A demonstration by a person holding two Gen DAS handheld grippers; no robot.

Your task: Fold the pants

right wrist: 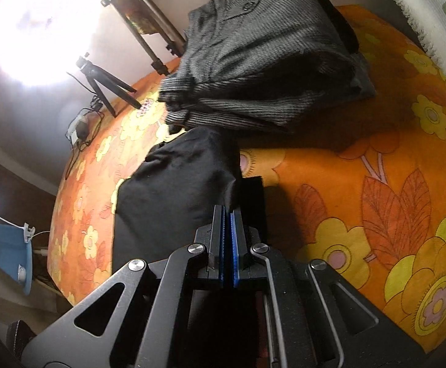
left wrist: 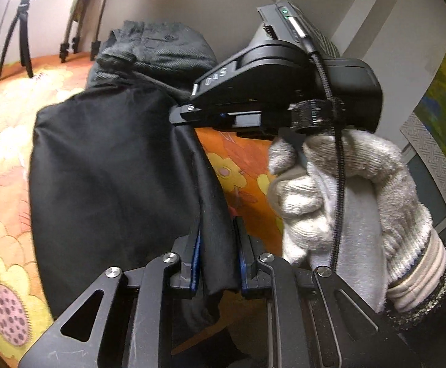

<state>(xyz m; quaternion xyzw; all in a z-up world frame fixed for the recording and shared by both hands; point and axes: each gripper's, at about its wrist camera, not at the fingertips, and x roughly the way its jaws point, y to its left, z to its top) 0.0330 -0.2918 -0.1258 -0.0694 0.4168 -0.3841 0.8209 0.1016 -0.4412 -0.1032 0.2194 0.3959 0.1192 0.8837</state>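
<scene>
Left gripper (left wrist: 216,230) — angled downward, fingers clamped on a thick fold of the black pants (left wrist: 109,168), which hang from it over the floral cover (left wrist: 5,184).

Right gripper (right wrist: 227,214) — also tilted down, fingers pinched nearly together on the pants' edge; in the left view it sits just beside the left one, gripped from below by a gloved hand (left wrist: 345,199), cable running down across the glove.

Black pants — draped between both grippers, lower part reaching the cover.

Grey folded stack (right wrist: 259,49) — on the cover beyond the pants, near the wall.

Tripods (left wrist: 17,33) — at the cover's far edge.
</scene>
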